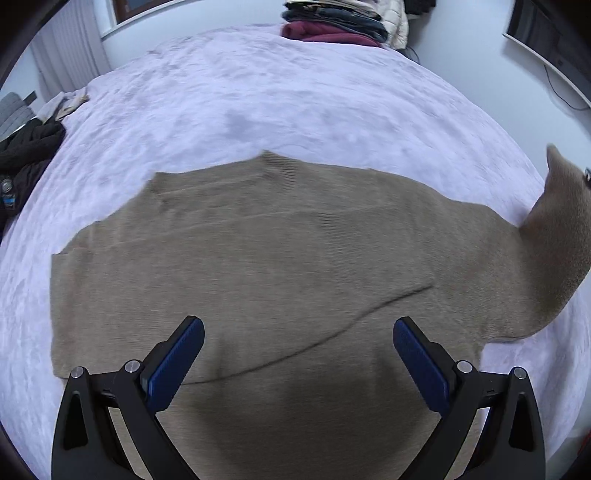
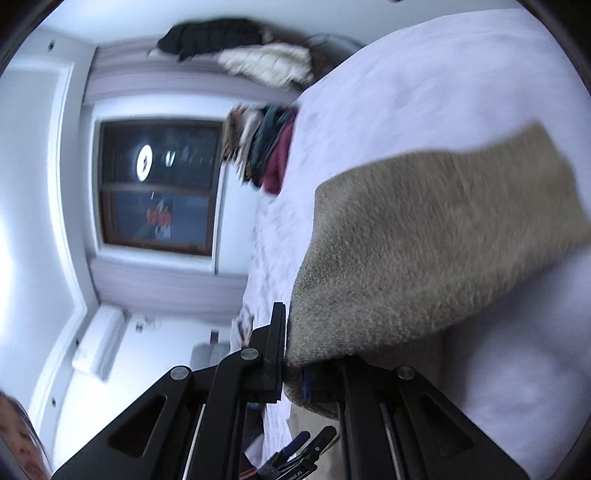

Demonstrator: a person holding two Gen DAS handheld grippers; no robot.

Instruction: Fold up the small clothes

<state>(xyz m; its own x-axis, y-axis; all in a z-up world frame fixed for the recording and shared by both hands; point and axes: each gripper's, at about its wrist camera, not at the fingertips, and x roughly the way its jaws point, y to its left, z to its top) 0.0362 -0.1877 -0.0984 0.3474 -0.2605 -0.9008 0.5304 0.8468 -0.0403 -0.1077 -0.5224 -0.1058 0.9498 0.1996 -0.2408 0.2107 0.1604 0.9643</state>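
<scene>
Tan sweater lies flat on the lilac bedspread, centre of the bed. Right gripper is clenched on its sleeve, raised off the cover at 3 o'clock, presumably to fold it inward. Left gripper hovers over the hem with jaws spread, nothing between them. Stacked clothes at 12 o'clock. No containers in sight.

bare bedspread beyond sweater, clothes stack far edge
</scene>
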